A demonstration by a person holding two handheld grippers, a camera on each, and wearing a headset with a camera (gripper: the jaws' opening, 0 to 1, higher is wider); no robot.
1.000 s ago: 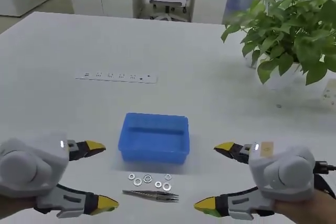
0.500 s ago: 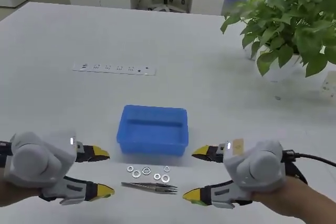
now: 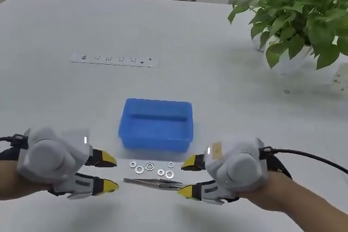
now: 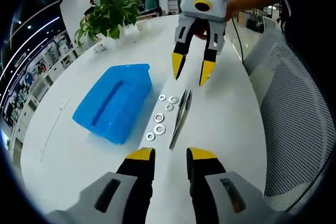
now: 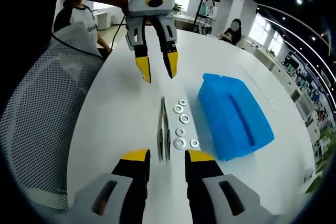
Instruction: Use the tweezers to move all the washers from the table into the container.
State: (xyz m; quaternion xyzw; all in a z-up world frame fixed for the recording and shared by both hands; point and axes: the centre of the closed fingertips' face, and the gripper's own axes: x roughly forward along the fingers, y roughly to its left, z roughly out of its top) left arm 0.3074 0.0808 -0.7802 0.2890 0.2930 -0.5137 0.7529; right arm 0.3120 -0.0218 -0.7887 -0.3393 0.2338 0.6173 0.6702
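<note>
Table [image 3: 228, 80]: white, flat work surface. Container [image 3: 156, 124]: blue, open-topped, rectangular, nothing seen inside; it sits just behind the washers, presumably so each carry is short. Washers [image 3: 149, 168]: six, small, silver, lying flat on the table in a loose row between the container and the tweezers; none is in the container. Tweezers [image 3: 152, 182]: metal, lying flat just in front of the washers and running across between the two grippers, touched by neither. Left gripper [image 3: 112, 172]: jaws spread, nothing between them, hovering near the left end of the tweezers. Right gripper [image 3: 186, 176]: jaws likewise spread and bare, with the tips close by the tweezers' right end and nearer than the left's; likely the one lined up to take the tool. The two face each other along the tweezers, which suits a pick-up from either end. Judged stage: the start, tool not yet lifted, all six washers to move. Power strip [image 3: 115, 60]: flat, further back, well apart from the work. Plant [image 3: 296, 14]: potted, far right, out of the way.
</note>
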